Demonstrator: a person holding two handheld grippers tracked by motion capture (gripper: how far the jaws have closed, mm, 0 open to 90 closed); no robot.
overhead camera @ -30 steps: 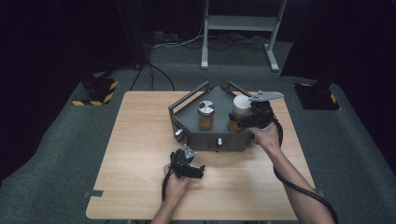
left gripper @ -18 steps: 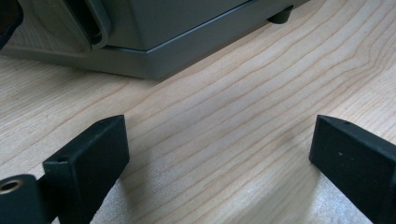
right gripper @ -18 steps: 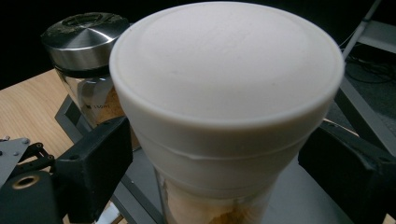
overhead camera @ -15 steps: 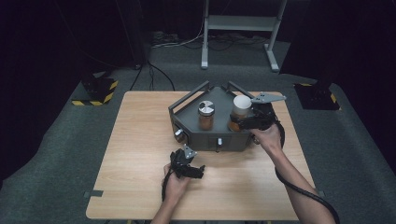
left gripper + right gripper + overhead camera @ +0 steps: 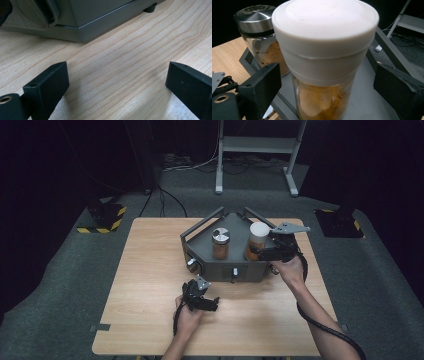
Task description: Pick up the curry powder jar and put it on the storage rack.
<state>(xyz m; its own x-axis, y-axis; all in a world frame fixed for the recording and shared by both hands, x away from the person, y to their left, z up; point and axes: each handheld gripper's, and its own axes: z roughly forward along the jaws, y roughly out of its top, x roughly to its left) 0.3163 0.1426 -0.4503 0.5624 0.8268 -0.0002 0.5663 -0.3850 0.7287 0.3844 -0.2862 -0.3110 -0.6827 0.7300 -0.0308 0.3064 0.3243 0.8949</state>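
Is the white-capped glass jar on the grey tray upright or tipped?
Upright. The white-capped glass jar stands on the grey tray, cap uppermost, between the right gripper's open jaws, which have just been opening.

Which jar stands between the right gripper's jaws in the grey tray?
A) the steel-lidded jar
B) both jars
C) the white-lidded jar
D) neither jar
C: in the right gripper view, the white-lidded jar stands between the right gripper's open jaws, gaps on both sides; the steel-lidded jar stands behind, off to the side.
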